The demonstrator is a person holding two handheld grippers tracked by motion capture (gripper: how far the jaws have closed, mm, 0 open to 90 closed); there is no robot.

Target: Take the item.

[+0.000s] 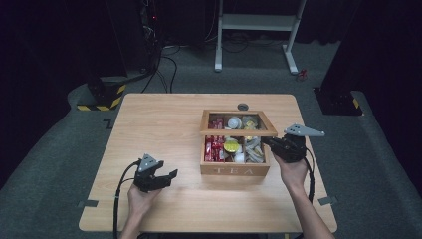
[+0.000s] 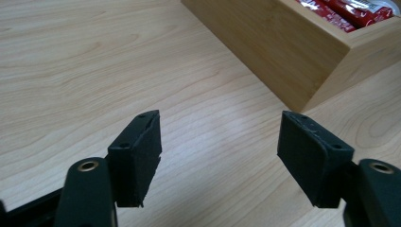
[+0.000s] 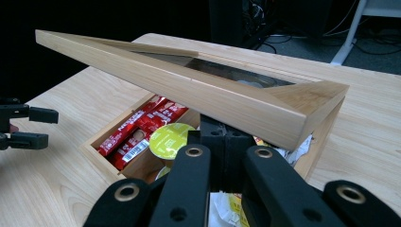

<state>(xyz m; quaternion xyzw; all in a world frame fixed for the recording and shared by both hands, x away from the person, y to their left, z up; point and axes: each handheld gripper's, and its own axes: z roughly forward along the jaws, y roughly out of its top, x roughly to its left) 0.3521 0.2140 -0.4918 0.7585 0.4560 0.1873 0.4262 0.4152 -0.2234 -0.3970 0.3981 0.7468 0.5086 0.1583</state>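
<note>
The right gripper has its jaws brought together, nothing visibly pinched between them, and their tips are tucked under the front edge of the lid, propping it up rather than gripping it. The lid sits at a slant, hinged along the far side of the tea box and raised at the near side, so I'd say the box is part open or part shut; which way it is going can't be read from here. The box stands right of the table's middle, with red sachets in its left compartment and a yellow-topped pod beside them. The left gripper rests well apart from the box, near the table's front left, jaws spread wide with only bare table between them; its own view catches one corner of the box and takes no part in the work. Whatever is left, swinging the lid fully back or lowering it, seems to fall to the right hand. Hard to make out: the rear compartments lie behind the lid's glass pane, the crumpled wrappers on the box's right side are unclear, and the jaw tips are hidden under the lid edge.
</note>
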